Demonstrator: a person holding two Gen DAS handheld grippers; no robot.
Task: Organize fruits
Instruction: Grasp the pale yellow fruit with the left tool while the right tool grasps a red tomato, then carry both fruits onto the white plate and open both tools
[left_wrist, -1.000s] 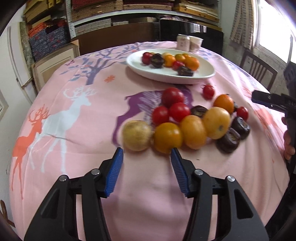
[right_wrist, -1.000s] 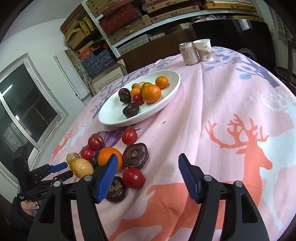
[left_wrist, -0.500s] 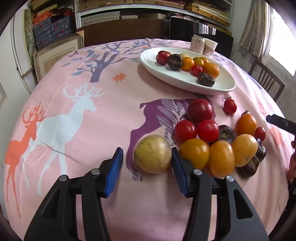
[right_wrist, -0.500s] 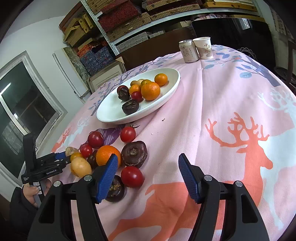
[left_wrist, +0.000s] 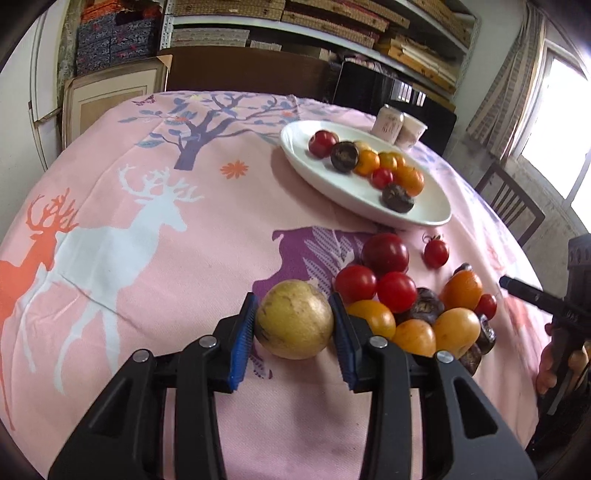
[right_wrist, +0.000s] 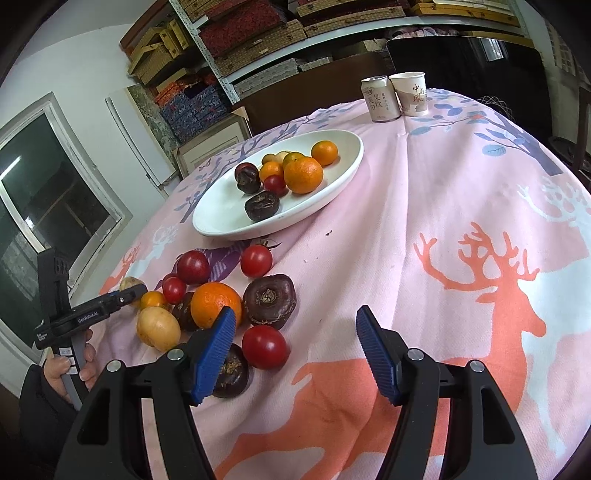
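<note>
Two blue fingers of my left gripper (left_wrist: 293, 321) are closing on the yellow-brown fruit (left_wrist: 294, 324), which sits on the worktop (left_wrist: 184, 258) beside the loose fruit pile (left_wrist: 406, 302). My right gripper (right_wrist: 295, 347) holds its fingers apart, empty, over the pink cloth.

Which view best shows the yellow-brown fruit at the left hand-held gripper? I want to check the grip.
The left wrist view: the yellow-brown fruit fills the closing left hand-held gripper, both blue pads at its sides. The right wrist view shows it small and half hidden.
</note>
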